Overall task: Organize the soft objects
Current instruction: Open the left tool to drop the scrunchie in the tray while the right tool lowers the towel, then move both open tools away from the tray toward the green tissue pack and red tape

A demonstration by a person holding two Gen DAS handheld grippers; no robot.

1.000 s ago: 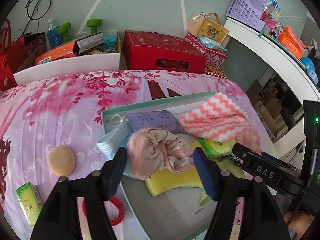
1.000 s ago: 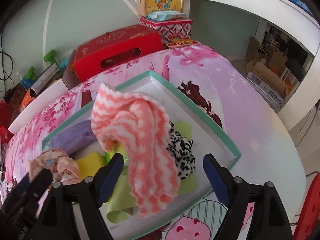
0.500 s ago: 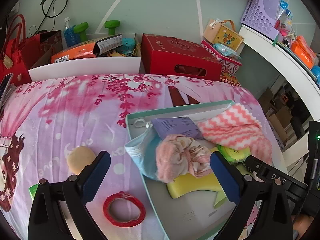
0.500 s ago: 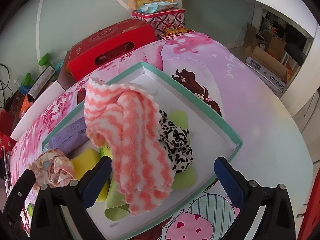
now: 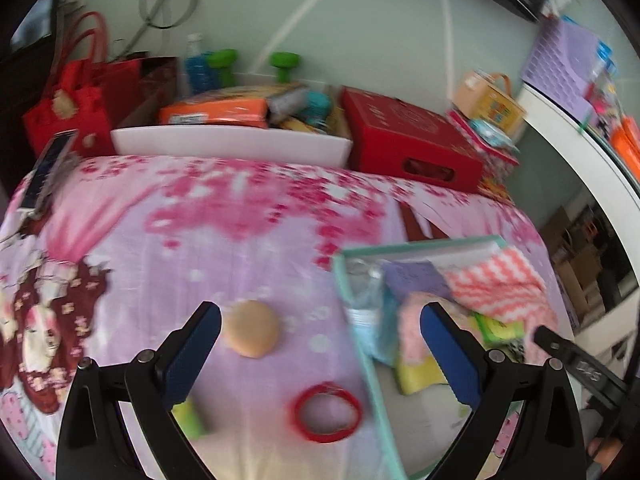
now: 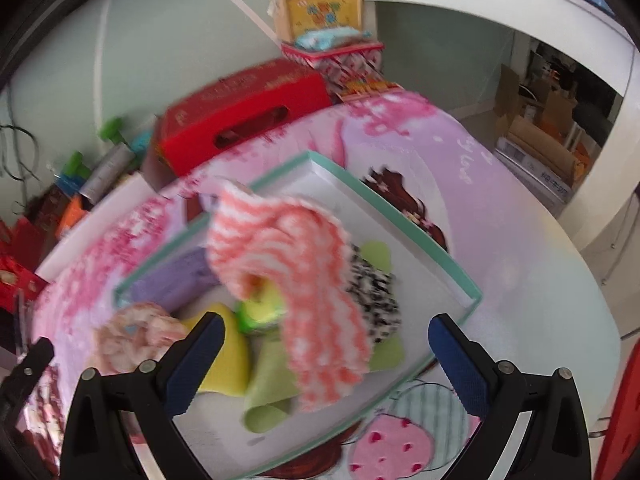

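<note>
A pale green wall with white lines is standing behind the table, which is wearing a pink flowered cloth. A white shelf is running along the right side, and daylight is falling softly on cardboard boxes beneath it.

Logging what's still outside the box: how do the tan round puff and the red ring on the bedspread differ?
The tan round puff is a solid, pale disc; the red ring is a bright hoop with an open centre. The puff lies farther from the camera, the ring nearer and closer to the teal-rimmed box. Both lie on the bedspread, outside the box, ungripped.
</note>
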